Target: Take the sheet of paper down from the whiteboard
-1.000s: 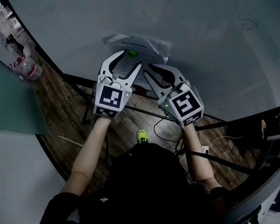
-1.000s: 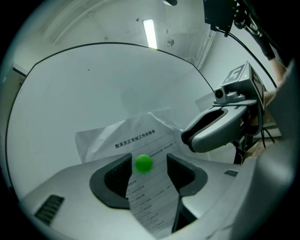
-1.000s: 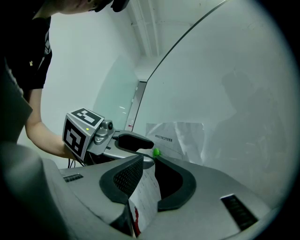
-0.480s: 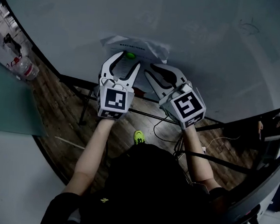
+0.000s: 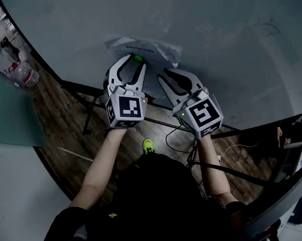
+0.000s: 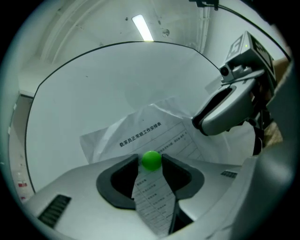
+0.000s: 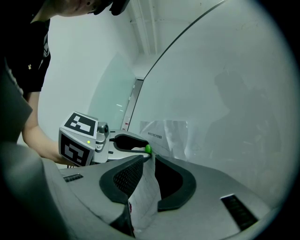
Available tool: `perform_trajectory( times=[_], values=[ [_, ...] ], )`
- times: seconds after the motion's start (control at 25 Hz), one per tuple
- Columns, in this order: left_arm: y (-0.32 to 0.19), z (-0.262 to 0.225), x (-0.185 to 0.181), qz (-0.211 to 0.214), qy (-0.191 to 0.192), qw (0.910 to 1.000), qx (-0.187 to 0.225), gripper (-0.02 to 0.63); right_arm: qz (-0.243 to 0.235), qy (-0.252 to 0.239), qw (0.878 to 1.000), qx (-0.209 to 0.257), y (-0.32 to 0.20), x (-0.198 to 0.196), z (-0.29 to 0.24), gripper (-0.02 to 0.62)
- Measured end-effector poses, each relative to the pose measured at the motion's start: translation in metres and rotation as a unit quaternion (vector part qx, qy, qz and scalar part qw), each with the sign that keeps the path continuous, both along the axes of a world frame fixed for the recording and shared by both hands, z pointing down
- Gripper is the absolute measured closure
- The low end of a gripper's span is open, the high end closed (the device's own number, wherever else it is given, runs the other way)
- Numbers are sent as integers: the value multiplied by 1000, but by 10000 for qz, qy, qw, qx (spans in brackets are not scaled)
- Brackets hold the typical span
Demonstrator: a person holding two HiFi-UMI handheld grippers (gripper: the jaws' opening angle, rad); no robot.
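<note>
Against the whiteboard [image 5: 225, 50], the left gripper [image 5: 135, 62] has just been closing its jaws, and their tips now pinch the round green magnet [image 6: 151, 160] that pins the sheet of paper [image 6: 140, 133] to the board. In the head view the right gripper [image 7: 149, 157] sits at about 4 o'clock from the magnet. It is clenched on a fold of the sheet's lower part, which runs up between its jaws.

The step in hand looks to be freeing the magnet, with the paper already secured from below. The next move probably calls for pulling the magnet straight off the board towards the person. The right gripper would keep its hold meanwhile so the sheet does not slide or drop, and could then draw it clear.

The sheet lies against the board with its printed face outward and its heading at the 12 o'clock end. In the left gripper view the heading line climbs from about 8 o'clock to 2 o'clock, so the sheet hangs askew. Its long axis appears to run down the board from roughly 11 o'clock to 5 o'clock. The upper corners are crumpled and the lower end is bent off the board.
</note>
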State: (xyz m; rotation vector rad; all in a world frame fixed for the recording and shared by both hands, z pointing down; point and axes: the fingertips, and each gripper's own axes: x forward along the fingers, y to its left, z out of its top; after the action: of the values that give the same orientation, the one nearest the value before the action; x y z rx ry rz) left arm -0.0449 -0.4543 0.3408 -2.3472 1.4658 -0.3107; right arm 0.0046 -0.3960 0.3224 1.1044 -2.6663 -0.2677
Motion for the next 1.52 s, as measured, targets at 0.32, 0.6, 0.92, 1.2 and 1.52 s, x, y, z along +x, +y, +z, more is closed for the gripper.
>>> perform_trajectory(
  times=[0.32,0.6,0.92,1.2,1.52],
  values=[
    [1,0,2,-194,-345,9991,173,425,86,-19,10000,0,-1,5,-1,505],
    [3,-1,0,-147,-418,9987,245,443,164,-71,9998,-17,0,6,-4,484],
    [5,-2,0,-107,-446,9986,278,462,525,-193,9983,-162,-1,21,4,472],
    [5,-3,0,-84,-391,9988,289,463,759,-212,9969,-44,-1,31,-5,472],
    [4,-2,1,-49,-362,9988,311,463,884,-211,9955,282,-5,40,-29,472]
  ],
)
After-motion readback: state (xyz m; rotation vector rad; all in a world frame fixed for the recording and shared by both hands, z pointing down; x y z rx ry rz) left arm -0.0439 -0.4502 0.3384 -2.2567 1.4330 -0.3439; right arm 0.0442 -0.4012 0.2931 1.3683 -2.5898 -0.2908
